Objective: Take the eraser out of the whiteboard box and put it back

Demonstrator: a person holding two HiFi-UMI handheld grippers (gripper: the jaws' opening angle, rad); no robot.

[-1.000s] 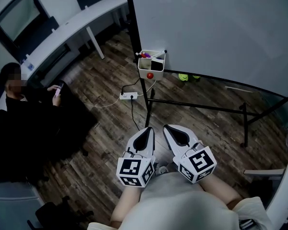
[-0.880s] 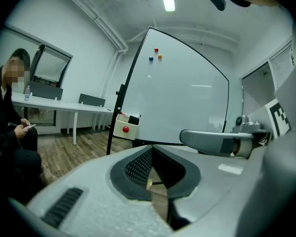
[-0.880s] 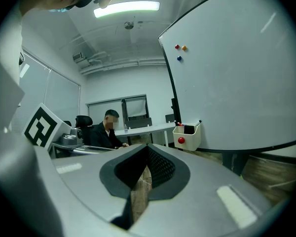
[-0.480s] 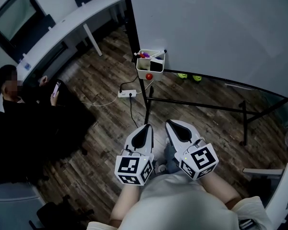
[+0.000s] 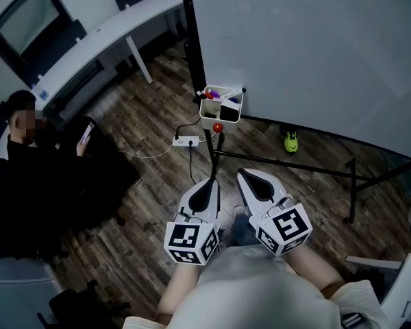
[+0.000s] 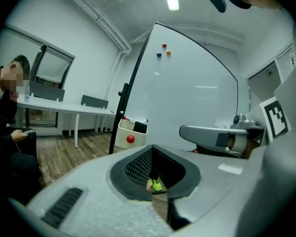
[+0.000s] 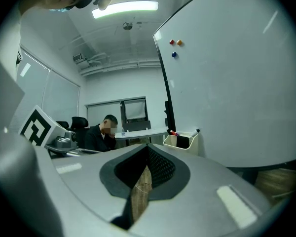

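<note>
A white whiteboard box (image 5: 221,105) hangs on the whiteboard's left edge, with markers and a black eraser (image 5: 230,103) standing in it and a red magnet (image 5: 218,127) on its front. Both grippers are held side by side low in the head view, well short of the box. My left gripper (image 5: 205,196) and right gripper (image 5: 257,186) are shut with nothing held. The left gripper view shows the box (image 6: 124,132) and eraser (image 6: 140,127) ahead at the left, beyond its gripper (image 6: 155,174). The right gripper view has the box (image 7: 173,140) ahead at the right.
The big whiteboard (image 5: 315,40) stands on a black frame whose floor bars (image 5: 288,155) run ahead of me. A power strip (image 5: 186,141) with cables lies on the wooden floor. A person (image 5: 34,163) sits at the left by a long white desk (image 5: 89,40).
Both grippers have moved forward together, still shut. The box and whiteboard stand now sit lower in the head view, closer to the grippers.
</note>
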